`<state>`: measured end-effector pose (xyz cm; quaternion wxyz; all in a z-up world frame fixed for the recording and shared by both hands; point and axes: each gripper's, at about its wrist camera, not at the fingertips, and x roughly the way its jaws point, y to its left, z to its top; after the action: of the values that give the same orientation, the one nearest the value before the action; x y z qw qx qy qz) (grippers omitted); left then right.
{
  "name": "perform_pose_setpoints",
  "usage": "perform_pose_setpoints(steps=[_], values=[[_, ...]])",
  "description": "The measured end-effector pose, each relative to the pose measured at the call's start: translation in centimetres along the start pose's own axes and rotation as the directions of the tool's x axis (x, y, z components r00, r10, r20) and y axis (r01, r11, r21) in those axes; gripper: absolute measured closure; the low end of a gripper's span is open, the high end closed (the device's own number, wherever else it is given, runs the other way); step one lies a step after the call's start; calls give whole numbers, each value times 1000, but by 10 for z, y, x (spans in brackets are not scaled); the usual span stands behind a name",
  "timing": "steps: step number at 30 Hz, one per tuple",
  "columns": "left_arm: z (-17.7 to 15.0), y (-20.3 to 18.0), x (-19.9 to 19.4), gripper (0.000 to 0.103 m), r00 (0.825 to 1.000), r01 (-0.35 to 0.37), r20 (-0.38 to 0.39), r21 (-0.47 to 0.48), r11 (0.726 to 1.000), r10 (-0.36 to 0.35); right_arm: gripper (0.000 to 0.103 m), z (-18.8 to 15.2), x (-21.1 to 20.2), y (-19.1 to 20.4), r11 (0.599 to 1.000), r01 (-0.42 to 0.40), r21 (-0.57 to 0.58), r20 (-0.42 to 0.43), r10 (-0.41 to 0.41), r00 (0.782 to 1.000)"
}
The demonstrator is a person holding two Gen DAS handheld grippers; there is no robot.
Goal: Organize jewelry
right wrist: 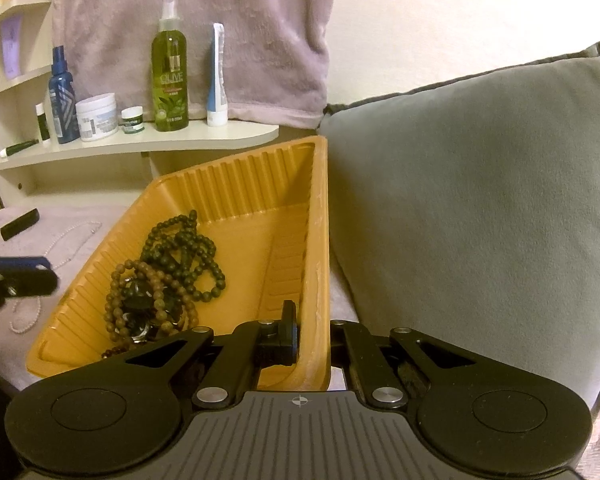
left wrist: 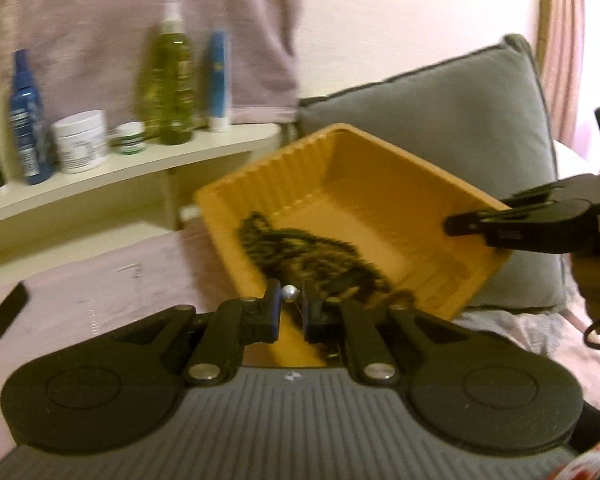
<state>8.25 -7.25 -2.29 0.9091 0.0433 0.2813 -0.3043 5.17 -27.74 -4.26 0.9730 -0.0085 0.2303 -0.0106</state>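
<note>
— While the right tongs (right wrist: 314, 330) pinch the tray (right wrist: 236, 216) by its right wall, one finger inside and one outside, where does the jewelry sit?

— Most of it lies in the tray. Dark green beads (right wrist: 182, 250) are heaped over brown beads (right wrist: 140, 300), with some small dark pieces among them, all toward the tray's near left corner. The tray itself tilts, its far end raised in front of a grey cushion (right wrist: 480, 200).

— And the left tongs (left wrist: 291, 312)?

— They stand narrow, nearly closed on a small silver bead (left wrist: 290, 292) caught between the fingertips, with a thin thread or chain hanging below it. That view is blurred, so what the bead belongs to cannot be told. They hover just at the tray's near edge.

— Anything outside the tray?

— In the right view a pale pearl string (right wrist: 26, 320) lies on the lilac bed cover (right wrist: 84, 216) to the tray's left, and a faint thin chain further back. A small black block (right wrist: 19, 223) rests near it.

— Behind all that?

— A shelf (right wrist: 140, 144) with a green spray bottle (right wrist: 170, 76), a blue bottle (right wrist: 61, 100), a white jar (right wrist: 97, 117), a small jar (right wrist: 132, 120) and a tube (right wrist: 217, 76) standing on its cap. A lilac towel (right wrist: 196, 32) hangs against the wall behind them.
</note>
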Motion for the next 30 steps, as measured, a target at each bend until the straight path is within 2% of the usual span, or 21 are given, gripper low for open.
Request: perform_pose_setpoints(steps=[6, 7, 8, 12, 22, 27, 30], values=[[-2, -14, 14, 92, 999, 34, -29, 44, 998, -33, 99, 0, 0, 0, 1000, -2, 7, 0, 2, 1000], [-4, -16, 14, 87, 999, 33, -28, 56, 998, -32, 99, 0, 0, 0, 1000, -2, 7, -1, 2, 1000], [-6, -16, 12, 74, 999, 27, -22, 62, 998, -26, 99, 0, 0, 0, 1000, -2, 7, 0, 2, 1000], [-9, -9, 6, 72, 1000, 12, -15, 35, 999, -12, 99, 0, 0, 0, 1000, -2, 8, -1, 2, 1000], [-21, 31, -19, 72, 993, -120, 1, -62, 991, 121, 99, 0, 0, 0, 1000, -2, 6, 0, 2, 1000], [-36, 60, -26, 73, 972, -233, -28, -115, 966, 232, 99, -1, 0, -1, 1000, -1, 5, -1, 1, 1000], [-43, 76, -26, 73, 960, -279, -55, -146, 949, 274, 99, -1, 0, -1, 1000, 0, 4, -1, 0, 1000]])
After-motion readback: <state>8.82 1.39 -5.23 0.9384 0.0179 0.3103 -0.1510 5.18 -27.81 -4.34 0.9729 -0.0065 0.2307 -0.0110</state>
